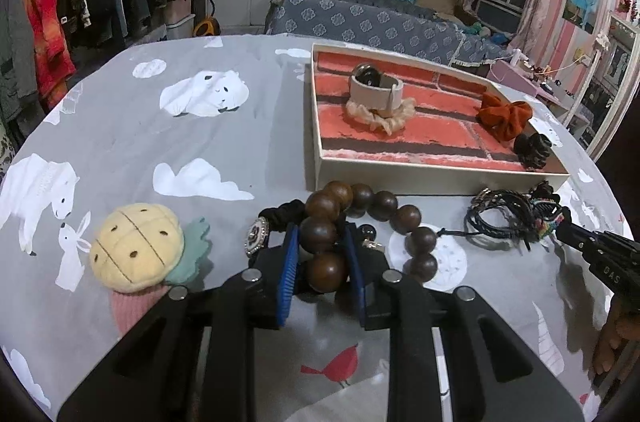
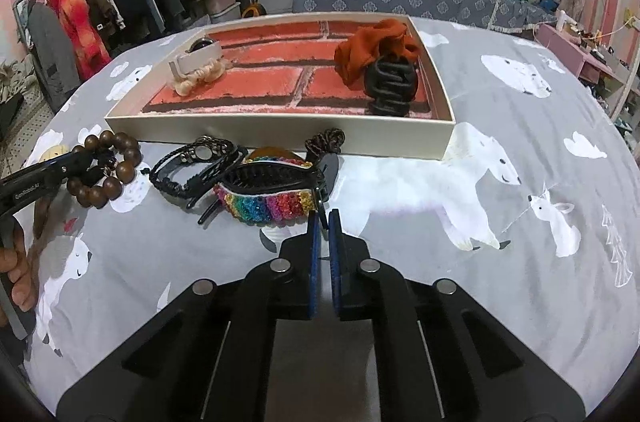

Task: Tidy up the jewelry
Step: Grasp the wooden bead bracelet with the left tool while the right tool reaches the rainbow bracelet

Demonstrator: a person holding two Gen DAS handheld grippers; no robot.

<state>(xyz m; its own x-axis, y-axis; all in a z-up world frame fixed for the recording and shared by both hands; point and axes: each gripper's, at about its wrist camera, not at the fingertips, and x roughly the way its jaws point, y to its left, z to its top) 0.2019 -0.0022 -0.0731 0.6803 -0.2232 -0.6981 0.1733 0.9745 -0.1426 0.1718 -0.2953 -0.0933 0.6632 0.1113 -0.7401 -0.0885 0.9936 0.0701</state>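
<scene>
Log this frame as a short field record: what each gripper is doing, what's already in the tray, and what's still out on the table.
left gripper: shut on the wooden bead bracelet, at table level
right gripper: jaws nearly together, holding nothing, just in front of the rainbow hair clip
tray: holds cream scrunchie with white band, orange scrunchie, black claw clip
still on table: black cord bracelets, rainbow hair clip, plush pineapple

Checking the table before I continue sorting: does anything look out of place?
Yes: a plush pineapple toy lies on the tablecloth left of the wooden bead bracelet; it is not jewelry.
</scene>
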